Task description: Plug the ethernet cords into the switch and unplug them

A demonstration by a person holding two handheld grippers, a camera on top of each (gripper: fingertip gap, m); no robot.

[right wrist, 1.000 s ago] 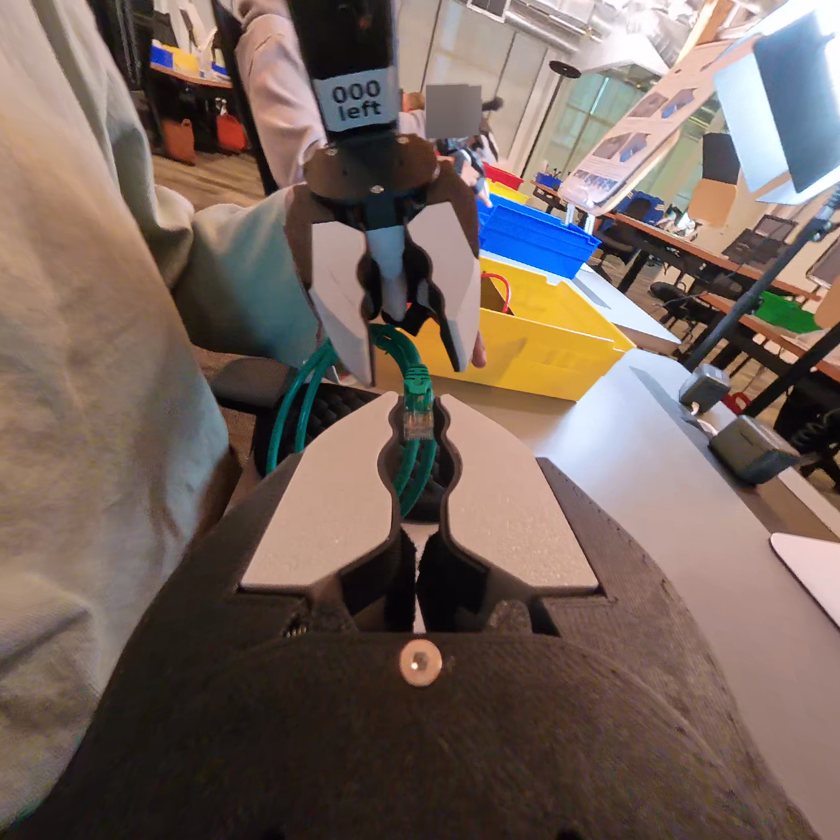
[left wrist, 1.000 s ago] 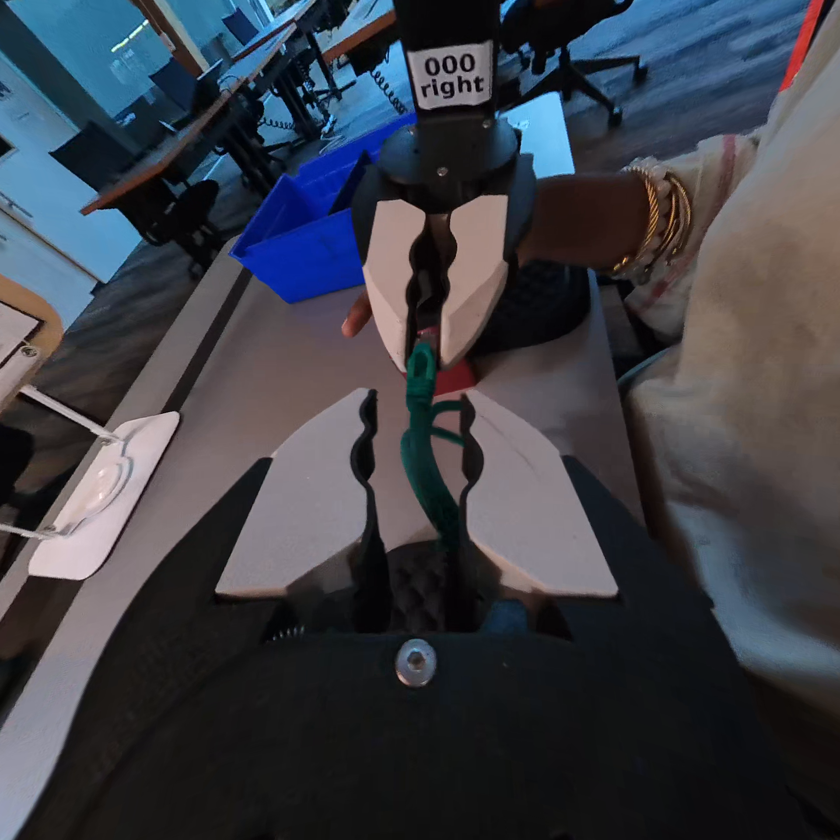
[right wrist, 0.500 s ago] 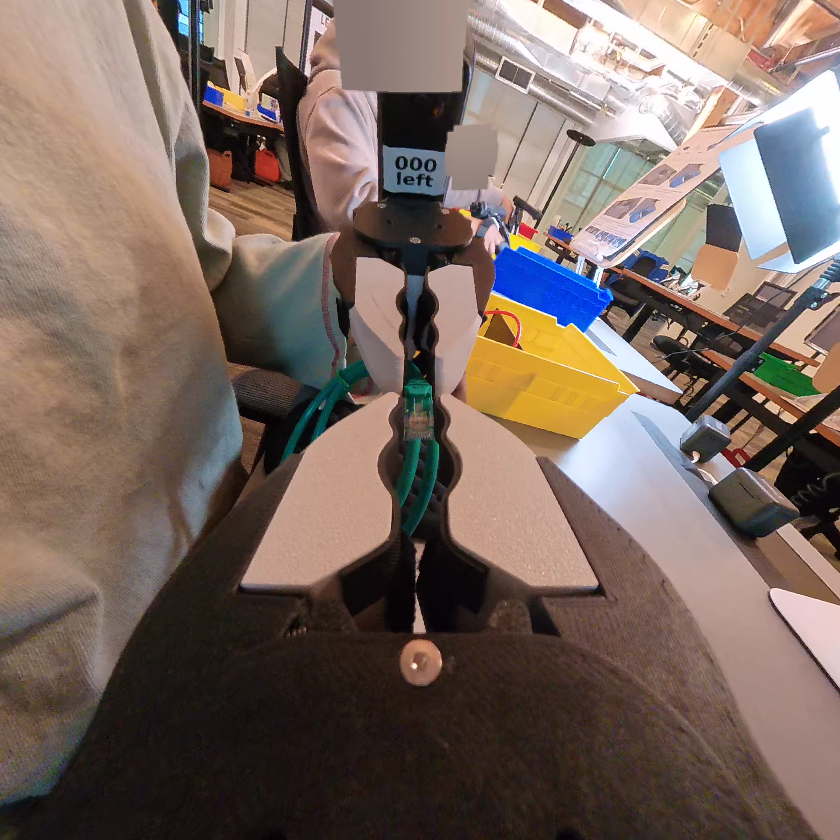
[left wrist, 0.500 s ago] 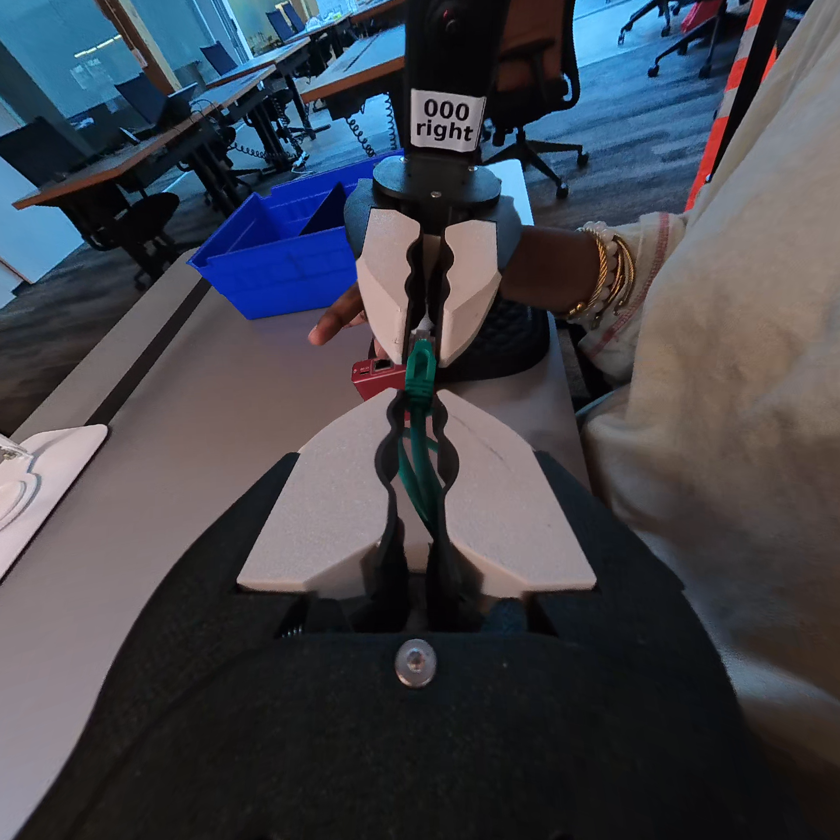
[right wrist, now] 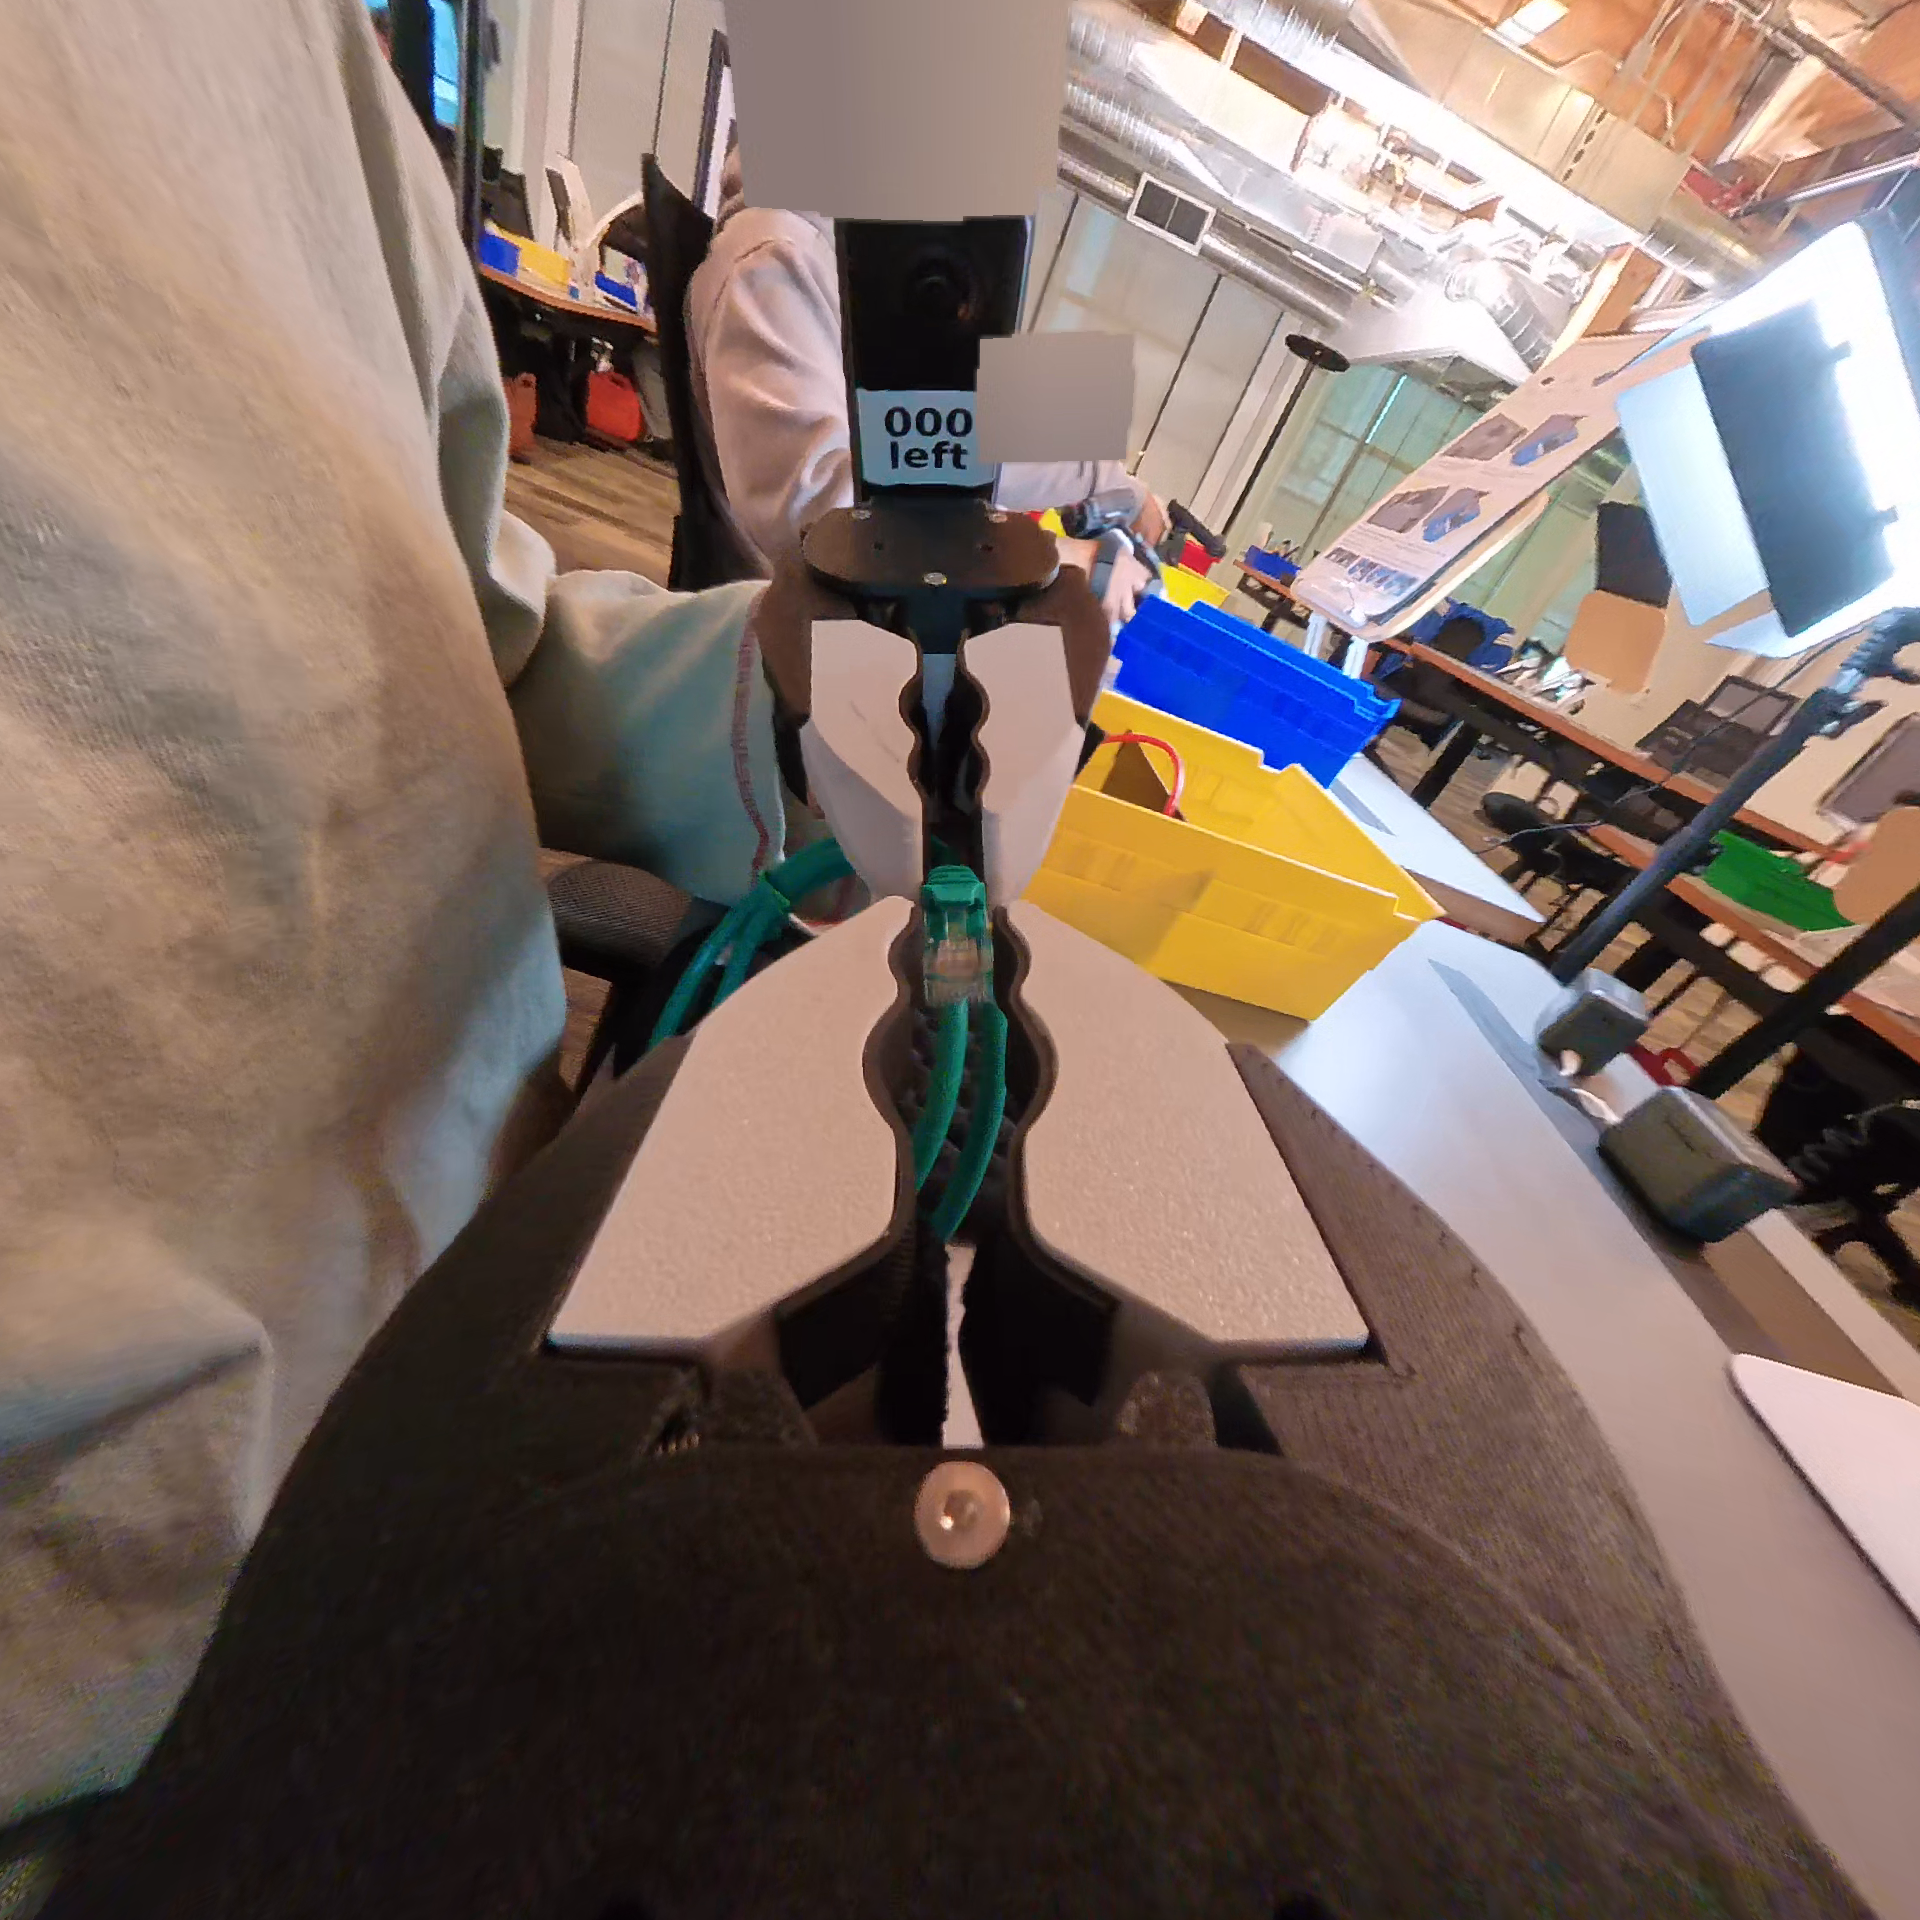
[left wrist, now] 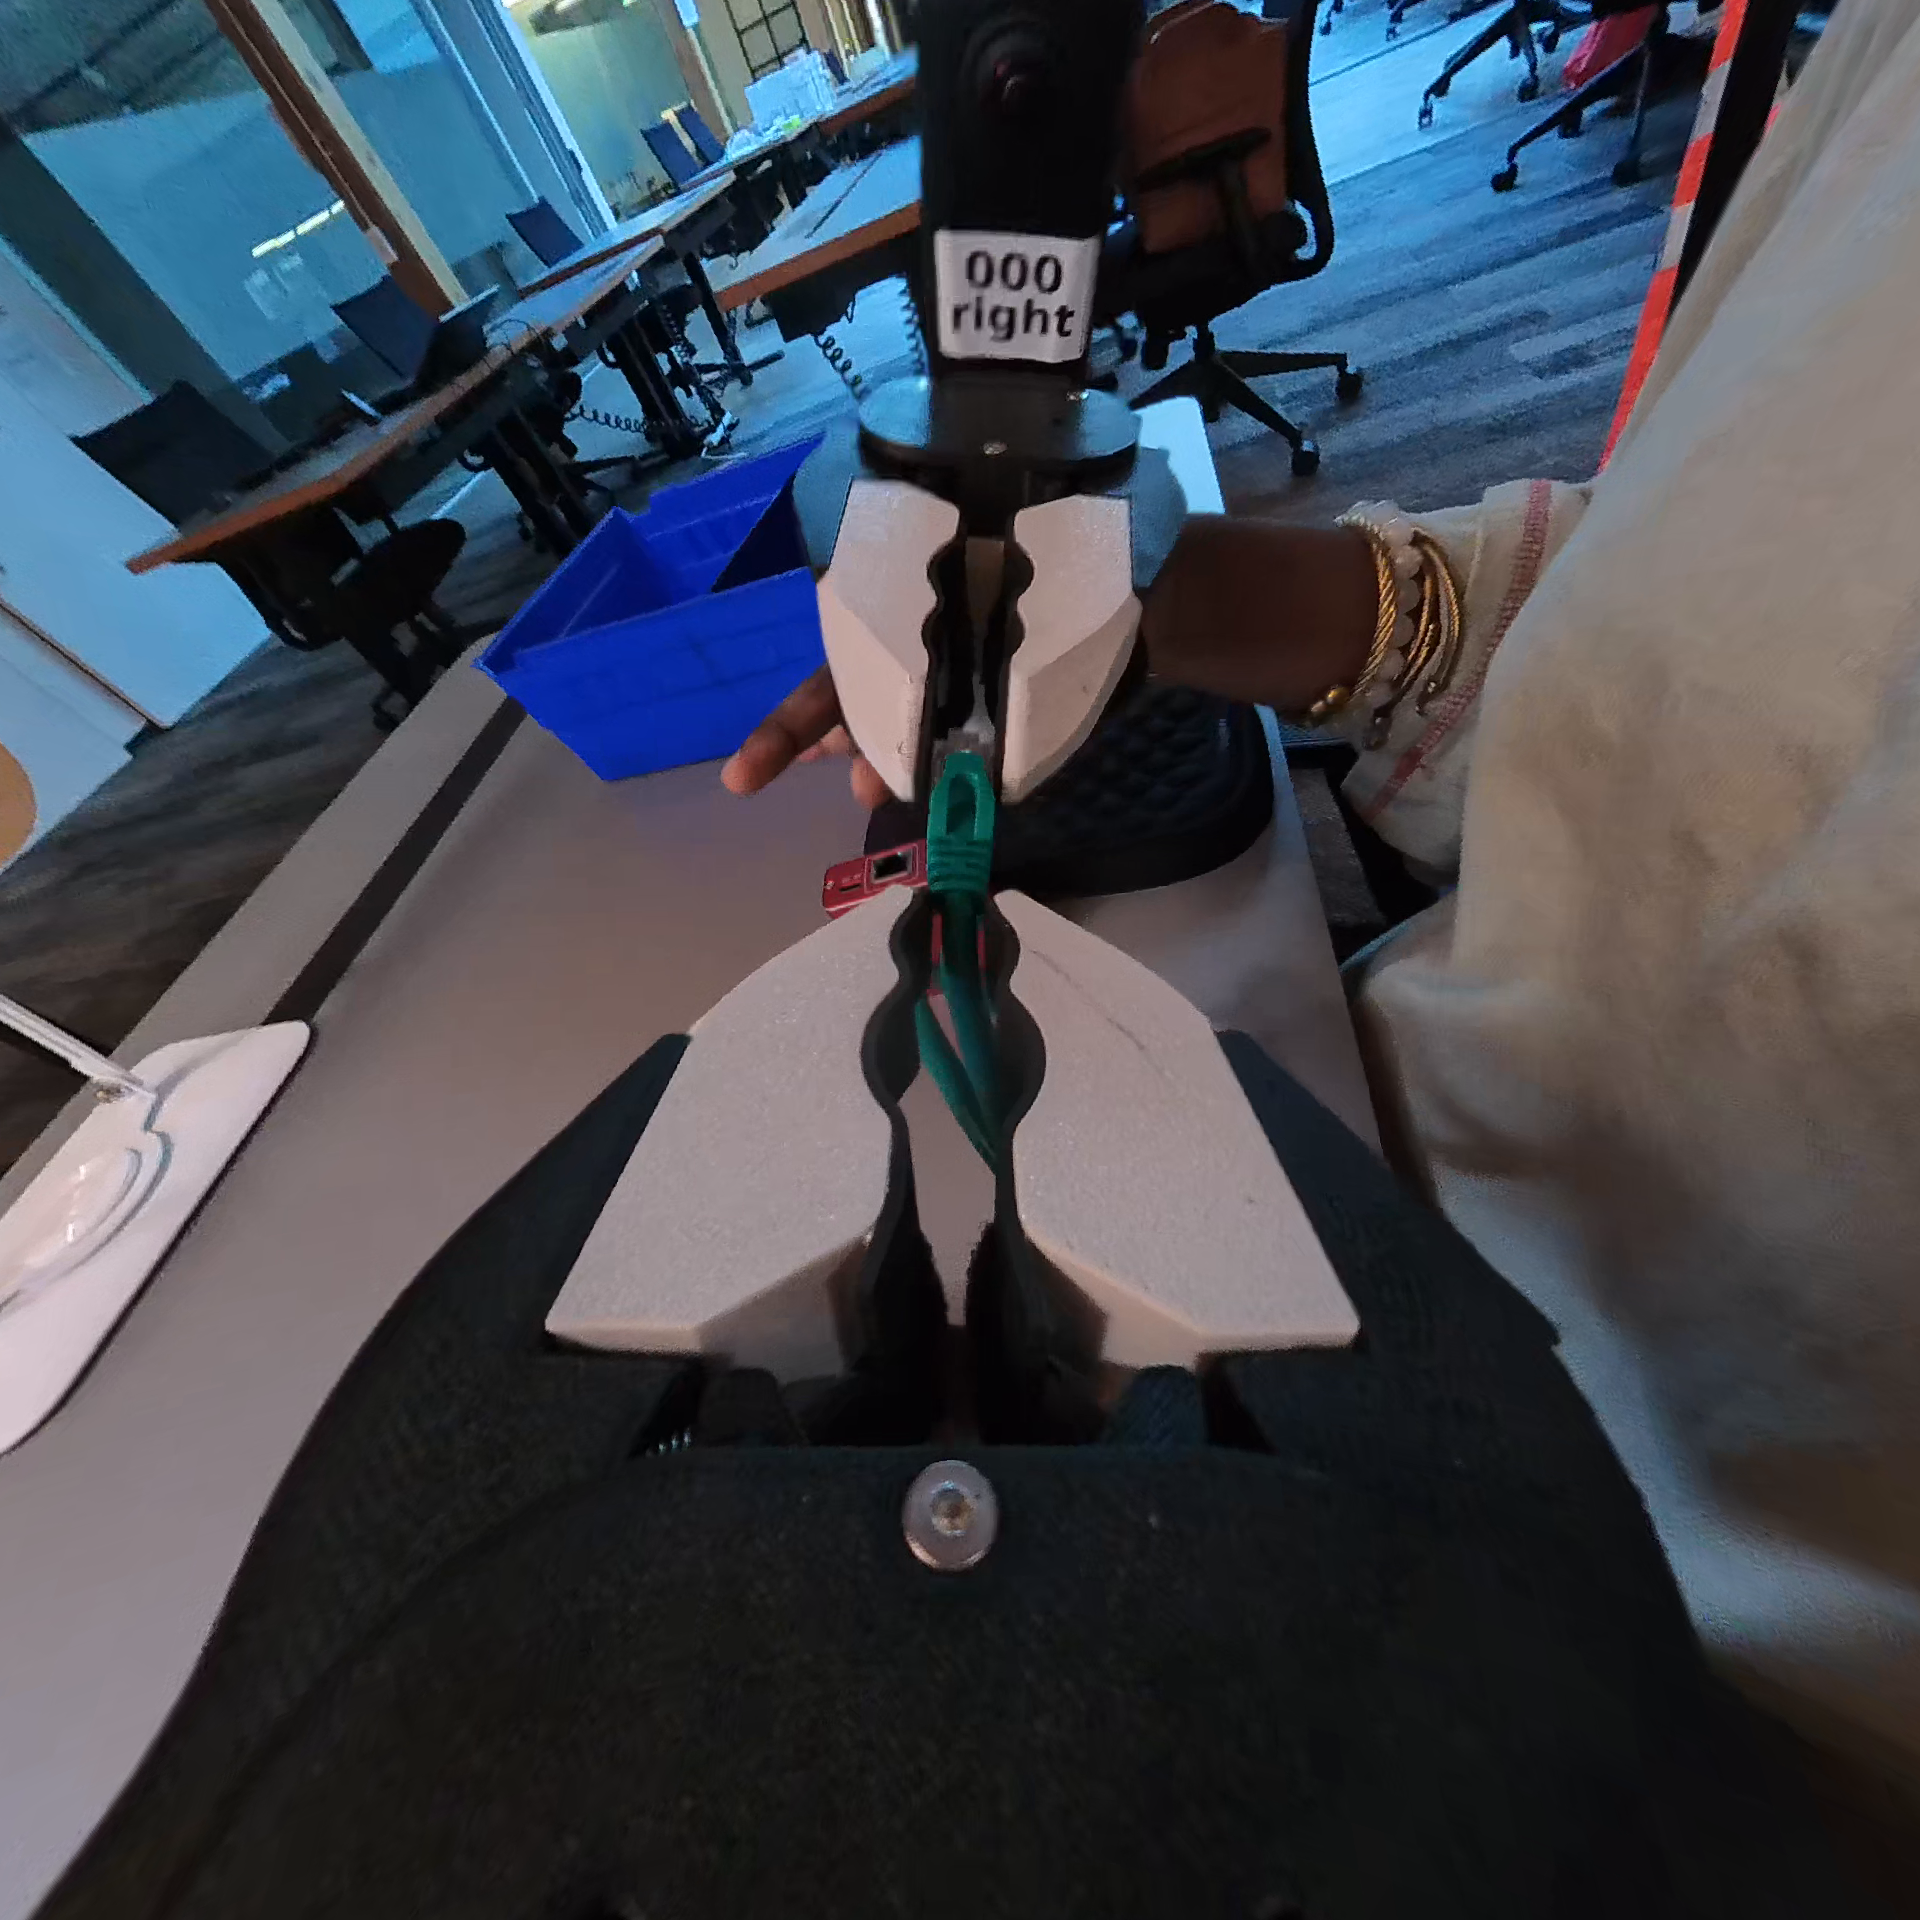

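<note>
A green ethernet cord (left wrist: pixel 961 831) runs between my two grippers, which face each other above the grey table (left wrist: pixel 520 987). My left gripper (left wrist: pixel 951 920) is shut on the cord just behind its green boot. My right gripper (right wrist: pixel 956 920) is shut on the clear plug (right wrist: pixel 954 961) at the cord's end; it also shows in the left wrist view (left wrist: pixel 961 769). The left gripper shows opposite in the right wrist view (right wrist: pixel 951 862). The small red switch (left wrist: pixel 873 873) lies on the table below the plug, one port facing me. More green cord (right wrist: pixel 727 951) loops below.
A blue bin (left wrist: pixel 665 644) stands beyond the switch, and a black quilted mat (left wrist: pixel 1132 821) lies by the person's hand. A white lamp base (left wrist: pixel 125 1174) sits at the left. A yellow bin (right wrist: pixel 1216 883), a blue bin (right wrist: pixel 1247 675) and a dark adapter (right wrist: pixel 1683 1164) are on the table. My two grippers' fingertips are within a few centimetres of each other.
My left gripper was open around the cord and has shut on it. Both grippers have tilted up a little, and the red switch shows more fully below the plug.
</note>
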